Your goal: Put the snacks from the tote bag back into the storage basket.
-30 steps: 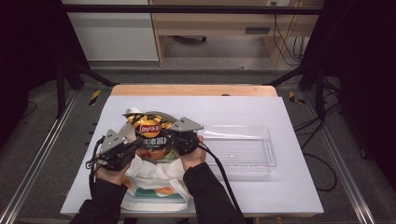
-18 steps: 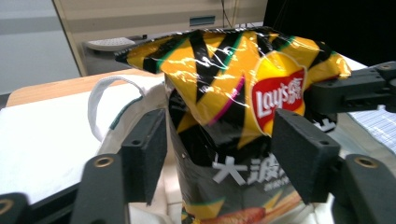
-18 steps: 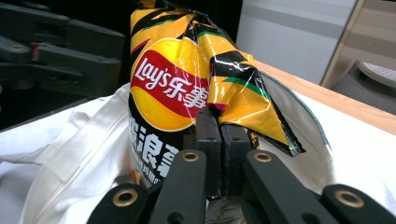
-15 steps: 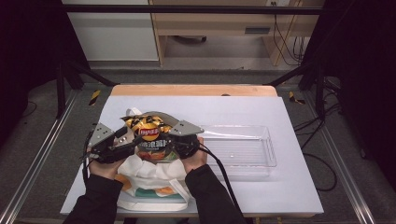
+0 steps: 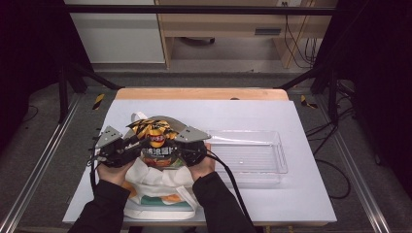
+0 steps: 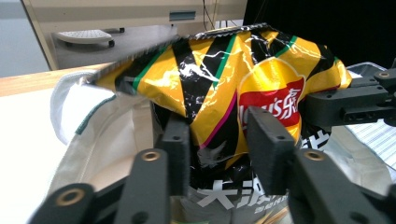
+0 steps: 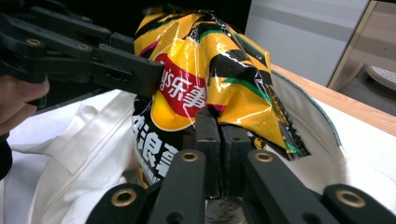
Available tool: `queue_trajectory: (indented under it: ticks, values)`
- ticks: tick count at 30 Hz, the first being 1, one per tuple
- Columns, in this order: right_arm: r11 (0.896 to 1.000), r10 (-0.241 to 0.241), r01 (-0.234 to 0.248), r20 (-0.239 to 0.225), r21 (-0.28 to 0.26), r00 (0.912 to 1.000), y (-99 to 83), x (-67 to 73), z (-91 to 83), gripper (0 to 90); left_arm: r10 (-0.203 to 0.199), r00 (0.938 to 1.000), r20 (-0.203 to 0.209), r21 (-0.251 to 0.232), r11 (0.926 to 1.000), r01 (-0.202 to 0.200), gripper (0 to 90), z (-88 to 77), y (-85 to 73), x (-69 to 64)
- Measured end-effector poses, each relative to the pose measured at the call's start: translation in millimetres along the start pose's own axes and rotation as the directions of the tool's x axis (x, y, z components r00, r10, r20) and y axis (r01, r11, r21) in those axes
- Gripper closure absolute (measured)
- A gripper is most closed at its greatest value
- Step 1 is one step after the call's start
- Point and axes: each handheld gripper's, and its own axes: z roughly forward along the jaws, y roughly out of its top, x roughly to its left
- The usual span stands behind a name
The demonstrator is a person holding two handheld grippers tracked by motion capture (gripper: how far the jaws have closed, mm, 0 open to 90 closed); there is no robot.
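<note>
High view: near the worktop's (image 5: 291, 116) front-left corner, a yellow-and-black foil crisp bag (image 5: 156, 141) stands in a white cloth tote bag (image 5: 160, 184); a clear plastic tray (image 5: 252, 155) sits right. Left gripper view: the left gripper (image 6: 219, 140) is spread around the packet. Right gripper view: the right gripper (image 7: 219, 140) pinches its foil. Likely bagging or unbagging; next needs a firm left-side grip.

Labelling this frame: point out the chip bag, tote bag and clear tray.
chip bag (image 6: 210, 79): left gripper view, yellow and black front panel.
tote bag (image 5: 160, 182): high view, white cloth below the chips.
clear tray (image 5: 252, 158): high view, bare floor.
</note>
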Motion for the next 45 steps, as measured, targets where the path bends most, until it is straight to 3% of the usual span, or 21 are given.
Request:
queue_trajectory:
  ticks: [3,5,10,13,18,24,32,45]
  values:
    - [0.999,0.029,-0.029,-0.001,-0.015,0.9996,0.5,-1.4,-0.6,74.6,0.018,0.9998,-0.013,0.009,0.9998,-0.018,78.5,0.8,-1.0,-2.4]
    - [0.999,0.036,-0.036,0.030,-0.021,0.9989,1.4,-1.4,-1.5,65.8,0.021,0.9997,-0.014,0.009,0.9997,-0.021,83.9,0.3,-1.5,-3.8]
    - [0.996,0.082,-0.080,0.047,-0.033,0.9956,3.1,-3.0,-2.8,58.1,0.030,0.9990,-0.033,0.007,0.9995,-0.030,87.2,-2.6,-2.4,-9.0]
    - [0.994,0.102,-0.101,0.038,-0.031,0.9940,4.2,-3.2,-3.9,63.9,0.041,0.9979,-0.051,0.008,0.9991,-0.041,89.1,-4.9,-2.1,-12.1]
    - [0.993,0.118,-0.117,0.037,-0.026,0.9923,6.2,-2.1,-7.3,76.6,0.040,0.9984,-0.040,0.002,0.9992,-0.040,88.9,-11.0,0.0,-17.2]
    - [0.989,0.145,-0.145,0.016,-0.024,0.9893,8.8,-1.3,-12.7,85.4,0.031,0.9991,-0.029,-0.010,0.9995,-0.031,88.7,-19.1,3.7,-21.2]
    - [0.987,0.157,-0.157,0.001,-0.038,0.9876,18.1,2.2,-22.5,87.6,0.021,0.9996,-0.020,-0.041,0.9989,-0.022,88.8,-30.1,11.5,-24.8]
    - [0.988,0.129,-0.130,-0.017,-0.081,0.9915,42.8,9.4,-40.1,87.9,0.008,0.9998,-0.020,-0.093,0.9956,-0.010,89.2,-52.5,31.5,-33.3]
